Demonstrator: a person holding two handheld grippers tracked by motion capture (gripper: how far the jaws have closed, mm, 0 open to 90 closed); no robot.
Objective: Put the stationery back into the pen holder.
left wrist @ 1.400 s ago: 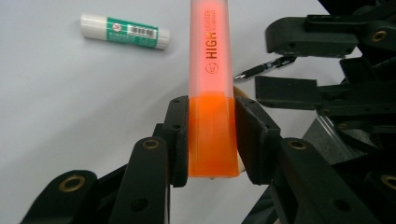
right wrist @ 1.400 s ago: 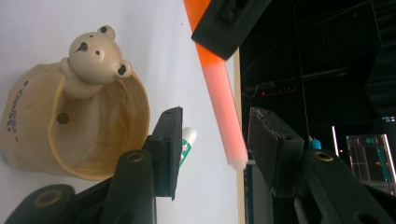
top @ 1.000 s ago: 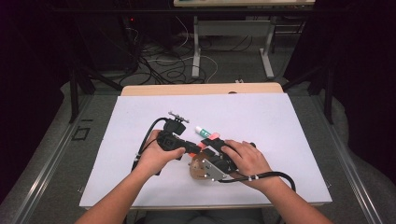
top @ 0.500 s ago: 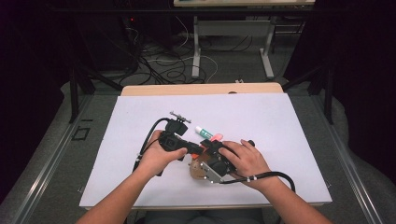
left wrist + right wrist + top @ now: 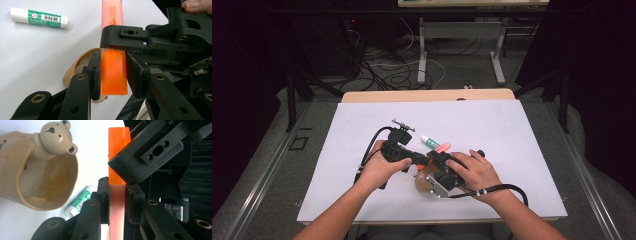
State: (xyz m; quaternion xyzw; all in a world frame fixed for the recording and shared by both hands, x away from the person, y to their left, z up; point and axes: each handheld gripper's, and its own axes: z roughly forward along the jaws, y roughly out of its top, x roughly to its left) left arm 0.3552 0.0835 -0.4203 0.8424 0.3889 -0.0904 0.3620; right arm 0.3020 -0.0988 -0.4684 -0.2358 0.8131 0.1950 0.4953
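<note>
The left gripper (image 5: 112,75) clamps the darker orange cap end of a translucent orange plastic highlighter pen (image 5: 113,45), while the right gripper (image 5: 117,197), whose jaws have just been closing, pinches the pen's paler barrel, both meeting above the white table mat (image 5: 492,125). Just beside them lies a tan ceramic cup with a bear's head (image 5: 37,170), tipped on its side, and a white glue stick with a green label (image 5: 38,18) rests nearby.

highlighter (image 5: 113,72) tip cut off, cup (image 5: 37,182) cropped
</note>
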